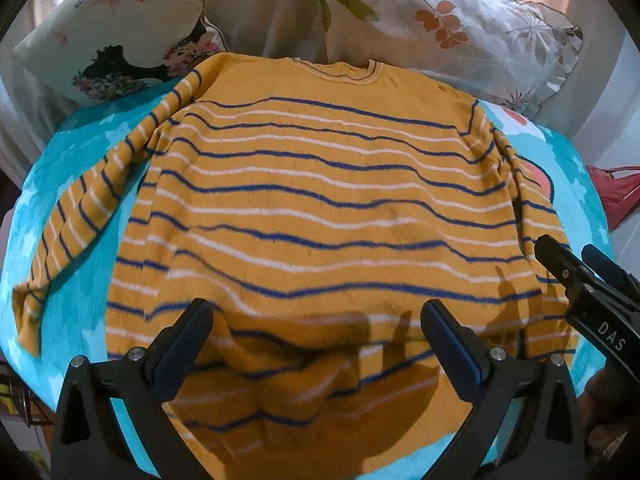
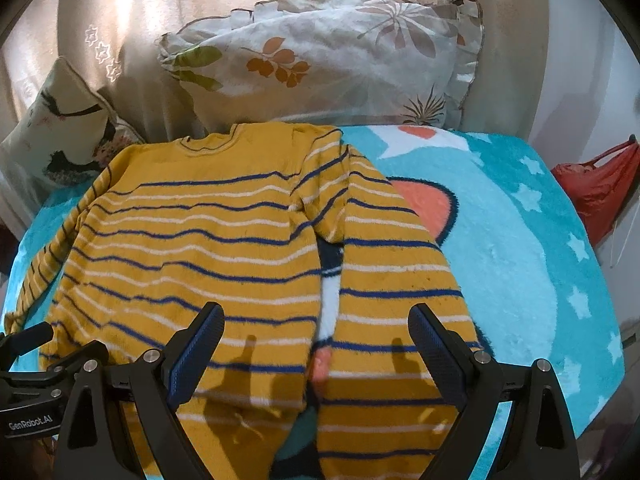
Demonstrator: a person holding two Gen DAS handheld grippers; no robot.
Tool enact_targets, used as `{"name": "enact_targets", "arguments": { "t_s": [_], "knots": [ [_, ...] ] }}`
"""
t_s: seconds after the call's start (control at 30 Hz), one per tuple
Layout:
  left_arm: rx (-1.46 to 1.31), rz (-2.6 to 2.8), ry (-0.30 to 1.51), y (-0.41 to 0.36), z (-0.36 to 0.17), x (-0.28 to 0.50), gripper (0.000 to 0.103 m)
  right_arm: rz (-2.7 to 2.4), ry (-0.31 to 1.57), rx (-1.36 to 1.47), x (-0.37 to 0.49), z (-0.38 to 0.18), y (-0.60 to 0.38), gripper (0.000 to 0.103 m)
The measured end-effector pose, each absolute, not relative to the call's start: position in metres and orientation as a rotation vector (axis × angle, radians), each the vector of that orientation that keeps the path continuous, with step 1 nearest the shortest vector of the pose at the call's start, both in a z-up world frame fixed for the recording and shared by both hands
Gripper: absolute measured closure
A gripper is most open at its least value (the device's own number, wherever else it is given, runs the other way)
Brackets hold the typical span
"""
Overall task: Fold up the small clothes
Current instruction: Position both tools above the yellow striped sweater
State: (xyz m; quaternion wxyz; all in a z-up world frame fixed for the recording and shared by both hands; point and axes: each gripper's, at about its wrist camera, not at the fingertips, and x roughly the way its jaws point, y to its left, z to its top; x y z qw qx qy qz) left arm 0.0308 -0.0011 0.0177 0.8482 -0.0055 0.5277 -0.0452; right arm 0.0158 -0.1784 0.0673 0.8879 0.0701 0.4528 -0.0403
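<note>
A mustard-yellow sweater [image 1: 320,200] with blue and white stripes lies flat on a turquoise blanket [image 1: 80,152], collar at the far side. Its left sleeve [image 1: 84,208] stretches out to the left. The right sleeve [image 2: 392,280] lies alongside the body in the right wrist view, with a strip of blanket showing between them. My left gripper [image 1: 316,320] is open above the hem, nothing between its fingers. My right gripper [image 2: 316,328] is open too, over the gap between body [image 2: 200,240] and sleeve. The right gripper's body [image 1: 580,280] shows at the right edge of the left wrist view.
Two patterned pillows [image 1: 112,36] [image 2: 332,60] lean against a beige curtain behind the collar. A red bag [image 2: 600,188] hangs to the right of the bed. Blanket with white stars [image 2: 540,260] lies bare to the right of the sweater.
</note>
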Motion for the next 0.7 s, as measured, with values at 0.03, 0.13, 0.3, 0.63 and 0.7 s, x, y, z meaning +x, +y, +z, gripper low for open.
{"name": "enact_targets", "arguments": {
  "t_s": [0.03, 0.13, 0.3, 0.63, 0.7],
  "knots": [
    [-0.008, -0.099, 1.120, 0.000, 0.017, 0.034, 0.000, -0.088, 0.944, 0.149, 0.018, 0.067, -0.177, 0.007],
    [-0.007, -0.115, 1.132, 0.004, 0.013, 0.044, 0.000, -0.101, 0.955, 0.155, 0.027, 0.063, -0.172, 0.007],
    [-0.004, -0.134, 1.150, 0.010, 0.006, 0.059, 0.000, -0.121, 0.977, 0.150, 0.039, 0.057, -0.163, 0.007],
    [-0.029, -0.177, 1.194, 0.017, -0.005, 0.077, 0.000, -0.156, 1.007, 0.136, 0.053, 0.052, -0.153, 0.007],
    [-0.030, -0.183, 1.201, 0.018, -0.007, 0.080, 0.000, -0.164, 1.011, 0.137, 0.054, 0.052, -0.154, 0.007]
  ]
}}
